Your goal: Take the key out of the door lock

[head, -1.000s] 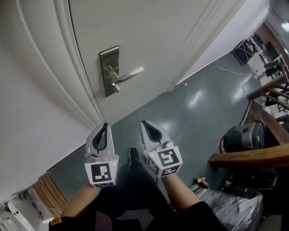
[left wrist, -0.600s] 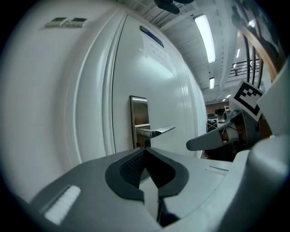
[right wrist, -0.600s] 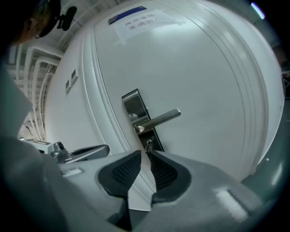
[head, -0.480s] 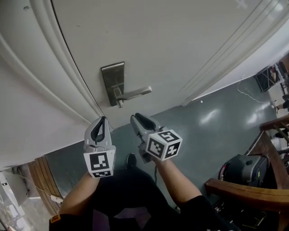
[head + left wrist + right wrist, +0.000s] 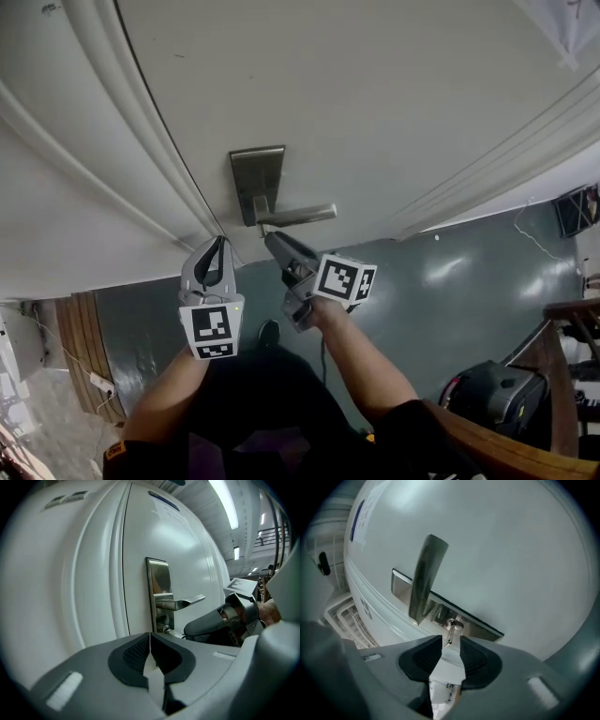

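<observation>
– Steel lock plate (image 5: 258, 178) on a white door (image 5: 394, 84), centre of the head view, with a lever handle (image 5: 302, 215) pointing right. Where is the key?

– Key (image 5: 450, 631) is in the keyhole just under the handle, at the plate's lower end. In the right gripper view it shows at centre frame as a thin silver sliver.

– And the right gripper?

– Right gripper (image 5: 450, 642) is raised to the lock, tips just beside the key. Its jaws are opening. The key's end appears to sit in the gap at their tips with space on both sides, so the pads are not pressing it. The gripper looks rolled so the gap lines up with the thin key, probably so the pads can close on its flat faces.

– The left one?

– Left gripper (image 5: 150, 637) hangs at lower left of the lock, apart from the door. Its jaws are pressed together with nothing between them. It seems parked out of the way, since this job needs only one claw.

– How far along?

– Key is in the lock, not yet gripped. Likely next step is to ease forward, pinch the key and pull straight out. A skewed pull could jam it.
</observation>
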Motion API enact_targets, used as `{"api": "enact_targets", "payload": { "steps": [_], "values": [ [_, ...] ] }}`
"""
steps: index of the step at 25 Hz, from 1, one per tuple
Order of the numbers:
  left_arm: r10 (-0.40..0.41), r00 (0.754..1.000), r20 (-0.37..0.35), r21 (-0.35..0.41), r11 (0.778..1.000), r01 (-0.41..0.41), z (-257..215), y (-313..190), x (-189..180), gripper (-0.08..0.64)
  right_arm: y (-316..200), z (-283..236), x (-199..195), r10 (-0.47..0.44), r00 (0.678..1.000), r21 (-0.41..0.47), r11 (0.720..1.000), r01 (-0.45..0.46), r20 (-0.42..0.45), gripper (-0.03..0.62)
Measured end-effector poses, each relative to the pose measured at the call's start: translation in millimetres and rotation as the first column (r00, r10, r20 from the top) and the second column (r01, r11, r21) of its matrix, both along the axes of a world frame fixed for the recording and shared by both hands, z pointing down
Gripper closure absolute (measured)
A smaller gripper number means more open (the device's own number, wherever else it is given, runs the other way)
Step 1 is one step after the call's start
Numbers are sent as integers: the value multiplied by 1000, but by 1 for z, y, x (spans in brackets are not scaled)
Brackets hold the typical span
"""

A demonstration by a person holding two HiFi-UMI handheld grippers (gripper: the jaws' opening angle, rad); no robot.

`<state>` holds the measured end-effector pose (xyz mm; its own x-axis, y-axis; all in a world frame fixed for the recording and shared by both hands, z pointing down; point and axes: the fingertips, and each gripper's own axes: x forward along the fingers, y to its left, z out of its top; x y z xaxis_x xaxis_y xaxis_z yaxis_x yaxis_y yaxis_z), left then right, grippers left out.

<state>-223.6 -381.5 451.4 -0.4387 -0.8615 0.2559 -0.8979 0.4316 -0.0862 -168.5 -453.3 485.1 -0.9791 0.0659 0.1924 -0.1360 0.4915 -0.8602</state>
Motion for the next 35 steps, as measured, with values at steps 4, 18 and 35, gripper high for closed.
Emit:
{"api": "enact_targets", "payload": {
  "steps": [4, 18, 35],
  "values": [
    [-23, 1000, -1, -9, 1000, 23, 4, -1, -3, 532, 2, 1, -13, -28, 999, -104, 994, 32, 45, 491],
    [-26, 1000, -6, -8, 1000, 26, 5, 0, -8, 538, 2, 1, -30, -5, 985, -278, 959, 53, 170, 566],
    [27, 999, -42, 1, 1000, -27, 9, 2, 9, 540, 39, 4, 9, 88, 979, -383, 924, -10, 185, 577]
  ]
}}
